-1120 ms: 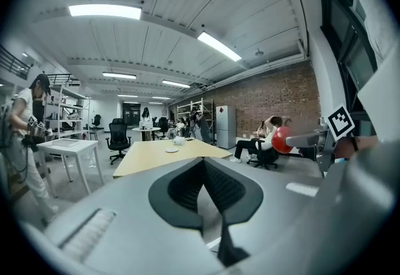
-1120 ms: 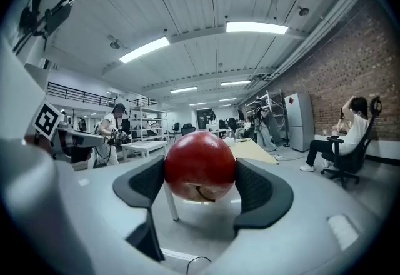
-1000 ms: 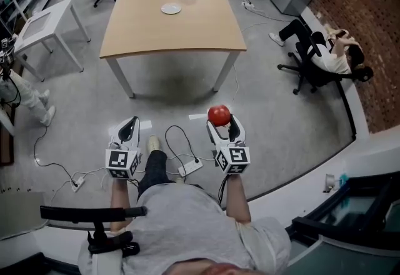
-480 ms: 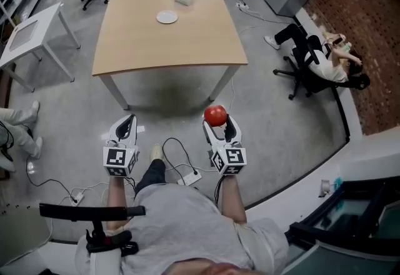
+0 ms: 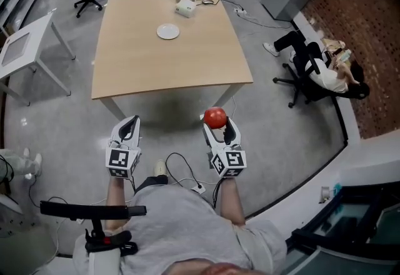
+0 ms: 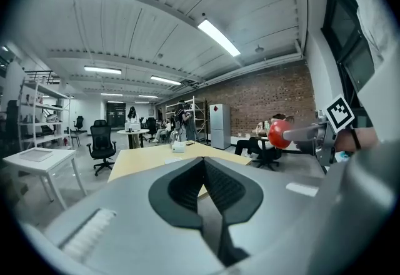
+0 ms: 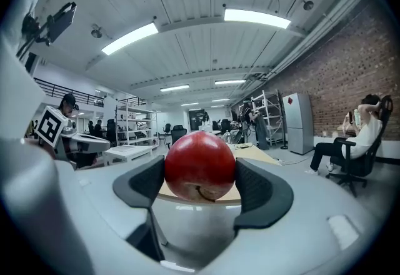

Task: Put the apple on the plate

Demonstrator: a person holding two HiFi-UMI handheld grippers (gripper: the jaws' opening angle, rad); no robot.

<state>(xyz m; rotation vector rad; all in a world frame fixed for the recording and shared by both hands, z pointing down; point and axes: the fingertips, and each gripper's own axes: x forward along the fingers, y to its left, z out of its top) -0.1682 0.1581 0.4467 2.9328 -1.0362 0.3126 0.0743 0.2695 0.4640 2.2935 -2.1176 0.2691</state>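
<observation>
Apple held in the air, short of the table
The right gripper (image 5: 218,126) clamps the red apple (image 5: 215,117); the left gripper (image 5: 128,125) is closed, empty. The white plate (image 5: 167,32) sits far across the wooden table (image 5: 144,64), with a box (image 5: 185,9) just beyond it.

Head view looked steeply down from above; table (image 5: 156,67) ahead, left gripper (image 5: 130,122) and right gripper (image 5: 217,124) near below. Each gripper view sat low behind its own jaws, facing that table, apple (image 7: 200,165) close to the right one's lens. All three shared the table; left gripper view also caught the right gripper.
</observation>
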